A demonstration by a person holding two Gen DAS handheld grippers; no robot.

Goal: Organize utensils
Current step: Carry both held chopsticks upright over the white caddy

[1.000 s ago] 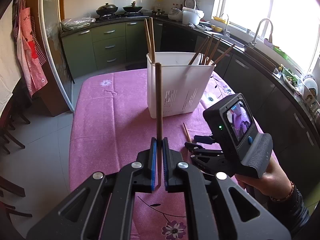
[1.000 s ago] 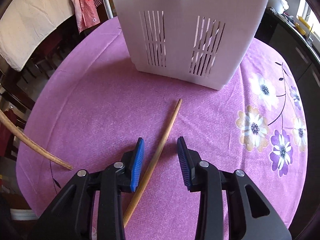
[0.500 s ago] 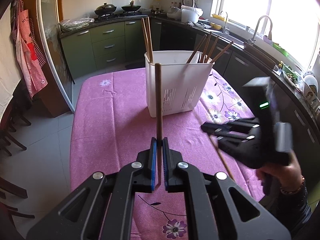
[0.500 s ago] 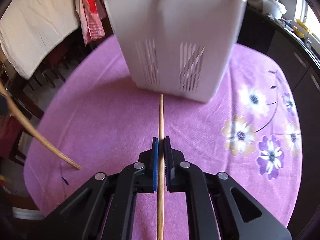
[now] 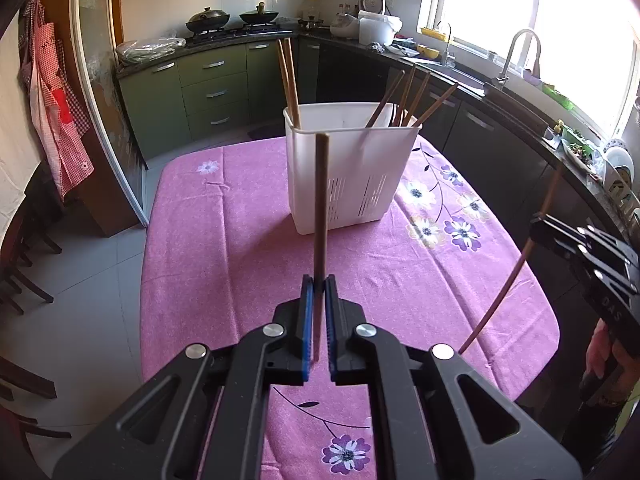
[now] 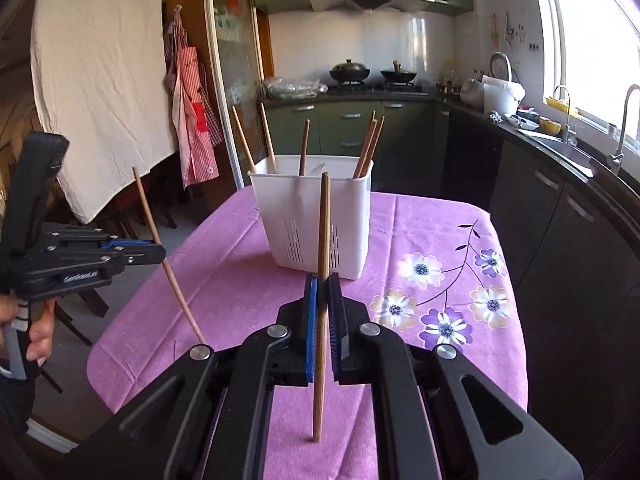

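Note:
A white slotted utensil holder [image 5: 352,168] [image 6: 316,216] stands on the pink flowered tablecloth [image 5: 224,248] with several wooden chopsticks leaning in it. My left gripper [image 5: 319,284] is shut on one chopstick [image 5: 321,200] that points up toward the holder. My right gripper [image 6: 321,280] is shut on a second chopstick [image 6: 323,240], held above the table in front of the holder. In the left wrist view the right gripper [image 5: 538,220] hangs at the right edge with its chopstick [image 5: 516,268] slanting down. In the right wrist view the left gripper [image 6: 160,249] is at the left with its chopstick [image 6: 160,240].
Dark kitchen cabinets and a counter with a sink and tap [image 5: 516,52] run along the right and back. A stove with two pans [image 6: 372,74] is behind the table. An apron [image 6: 192,116] and a white sheet [image 6: 100,76] hang at the left, above dark chairs [image 5: 24,264].
My right gripper closed on the chopstick that lay on the cloth, lifted it off the table and tilted it upward. The left gripper and its chopstick stayed put.

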